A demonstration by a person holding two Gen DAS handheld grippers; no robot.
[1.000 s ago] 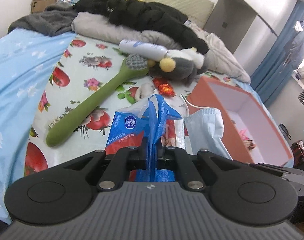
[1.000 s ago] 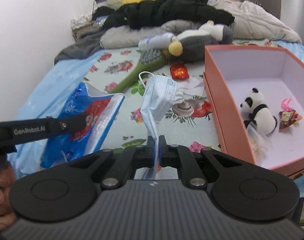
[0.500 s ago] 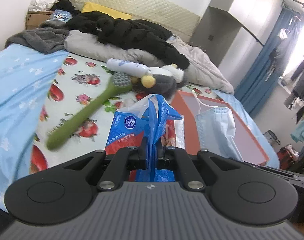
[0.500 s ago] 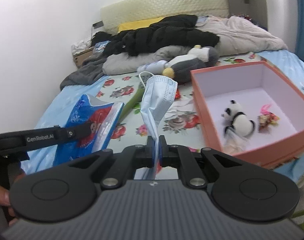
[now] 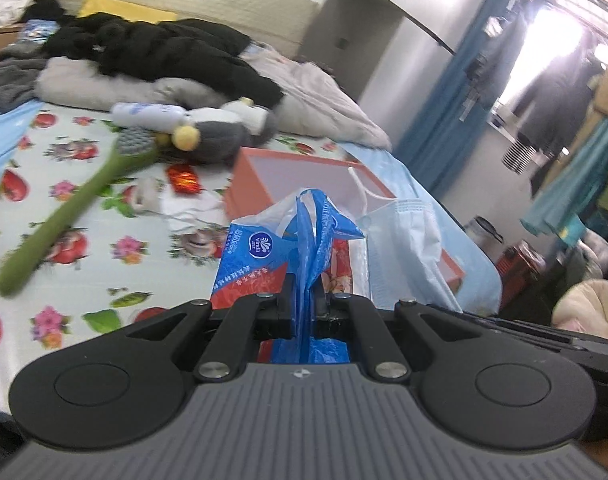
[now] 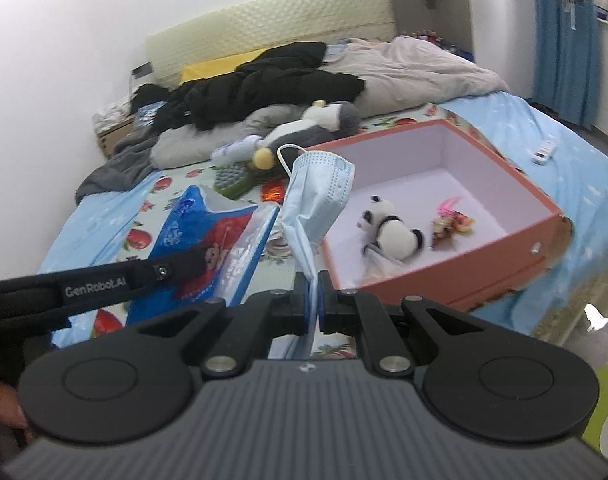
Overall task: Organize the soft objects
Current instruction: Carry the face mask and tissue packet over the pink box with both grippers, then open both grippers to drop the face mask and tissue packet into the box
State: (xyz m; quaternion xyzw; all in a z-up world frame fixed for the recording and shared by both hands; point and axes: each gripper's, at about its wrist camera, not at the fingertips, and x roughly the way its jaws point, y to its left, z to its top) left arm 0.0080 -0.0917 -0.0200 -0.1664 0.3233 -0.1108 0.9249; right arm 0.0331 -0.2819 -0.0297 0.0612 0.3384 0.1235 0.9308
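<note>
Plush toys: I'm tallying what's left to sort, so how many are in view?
2: a small panda plush inside the orange box; a grey penguin plush on the bed beyond it. Others may hide under clothes.

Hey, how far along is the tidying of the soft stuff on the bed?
Done: a panda toy and a pink trinket lie in the orange box. In hand: the left hand-held gripper is shut on a blue tissue pack, the right hand-held gripper on a face mask. Left: the penguin plush lies on the bed.

Hand-held gripper (image 5: 303, 300): black linkage arms, silver screws, grey ribbed body, "GenRobot.AI" marking.
</note>
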